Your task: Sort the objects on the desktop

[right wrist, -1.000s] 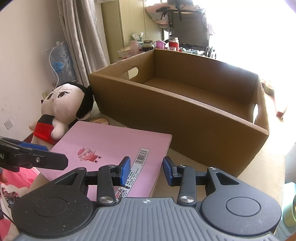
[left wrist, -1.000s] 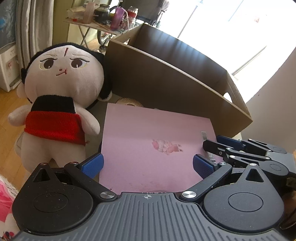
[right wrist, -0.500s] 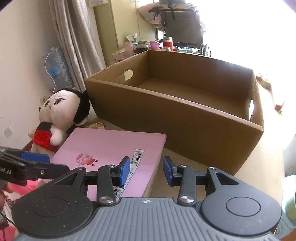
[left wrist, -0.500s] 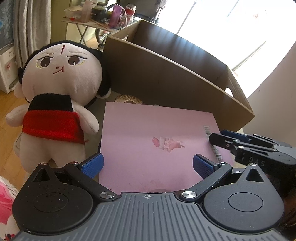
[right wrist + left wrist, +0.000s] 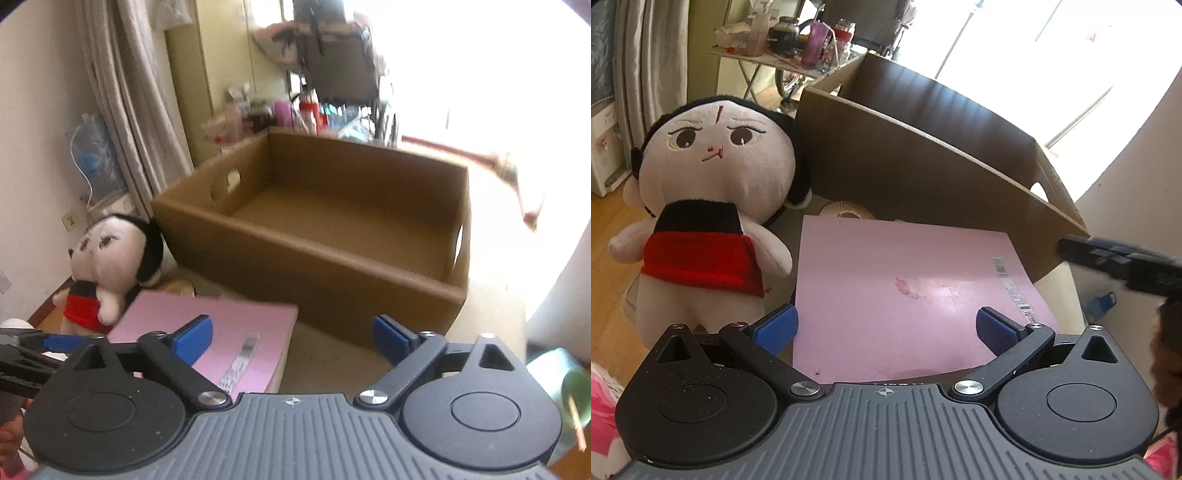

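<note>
Pink, flat and square, the book lies at the centre of the left wrist view, a barcode strip along its right edge. The left gripper has its blue pads spread wide over the book's near edge, clear of it, gripping nothing. A doll in red and black stands at the left, just beside the book. The cardboard box fills the upper middle behind it. In the right wrist view the right gripper is opening, nothing between its pads; the book's right corner sits below them at lower centre.
</note>
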`<state>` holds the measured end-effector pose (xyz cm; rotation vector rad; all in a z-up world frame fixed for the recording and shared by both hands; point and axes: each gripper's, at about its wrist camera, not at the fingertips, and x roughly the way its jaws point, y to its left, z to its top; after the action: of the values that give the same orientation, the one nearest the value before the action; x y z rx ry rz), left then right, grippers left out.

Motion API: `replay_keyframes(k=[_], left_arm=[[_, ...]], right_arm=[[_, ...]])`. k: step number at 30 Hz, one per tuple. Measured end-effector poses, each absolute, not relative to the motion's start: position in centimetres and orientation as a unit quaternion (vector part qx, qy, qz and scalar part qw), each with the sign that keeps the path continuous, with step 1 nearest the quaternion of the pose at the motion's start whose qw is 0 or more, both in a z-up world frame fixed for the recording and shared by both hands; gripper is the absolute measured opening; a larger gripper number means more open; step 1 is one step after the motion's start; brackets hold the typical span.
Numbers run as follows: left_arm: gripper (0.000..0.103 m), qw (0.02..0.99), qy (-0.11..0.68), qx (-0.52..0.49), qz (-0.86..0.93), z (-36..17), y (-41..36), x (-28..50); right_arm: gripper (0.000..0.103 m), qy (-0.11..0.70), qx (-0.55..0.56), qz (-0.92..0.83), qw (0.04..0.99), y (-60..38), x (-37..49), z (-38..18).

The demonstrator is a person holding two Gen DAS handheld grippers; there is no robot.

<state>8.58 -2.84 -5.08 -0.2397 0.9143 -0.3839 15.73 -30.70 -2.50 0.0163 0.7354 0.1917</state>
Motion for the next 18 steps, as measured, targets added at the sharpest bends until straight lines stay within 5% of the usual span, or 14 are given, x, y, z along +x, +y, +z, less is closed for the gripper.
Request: replay_keyframes(k=[12, 18], left_arm=[[0.103, 0.870, 0.443, -0.116, -0.182, -5.3, -2.5, 8.9], [0.103, 0.866, 0.450, -0.123, -0.181, -5.7, -2.4, 9.3]], right_arm=[[0.103, 0.345, -0.113, 0.076, 0.928, -28.5, 14.8, -0.6], [0.103, 0.343, -0.059, 0.126, 0.929, -29.6, 14.7, -1.3]])
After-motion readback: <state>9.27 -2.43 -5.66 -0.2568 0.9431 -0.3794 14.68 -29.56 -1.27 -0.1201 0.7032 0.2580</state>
